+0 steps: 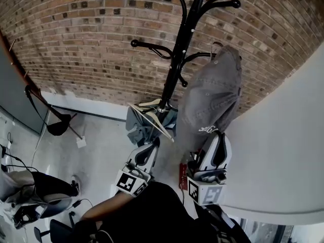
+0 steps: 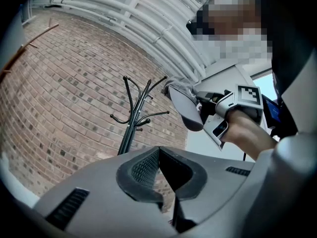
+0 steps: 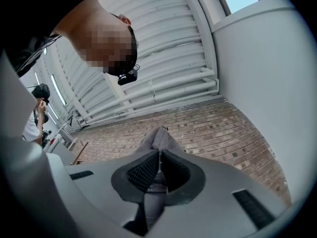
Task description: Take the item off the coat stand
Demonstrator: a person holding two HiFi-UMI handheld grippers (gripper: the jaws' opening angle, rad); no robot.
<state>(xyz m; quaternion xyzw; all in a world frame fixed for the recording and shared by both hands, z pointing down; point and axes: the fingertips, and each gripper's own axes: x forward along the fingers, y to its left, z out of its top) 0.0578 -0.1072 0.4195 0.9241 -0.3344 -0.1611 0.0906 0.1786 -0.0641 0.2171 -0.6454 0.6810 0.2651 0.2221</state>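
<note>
Only the right gripper view shows the right tool (image 3: 159, 155) pinching the cap (image 3: 158, 138).

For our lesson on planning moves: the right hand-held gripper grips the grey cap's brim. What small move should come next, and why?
Probably lift the right hand-held gripper a little up and away from the coat stand. Its jaws are shut on the brim of the grey cap, whose crown seems to hang at a hook, so it must clear the hook tip first.
</note>
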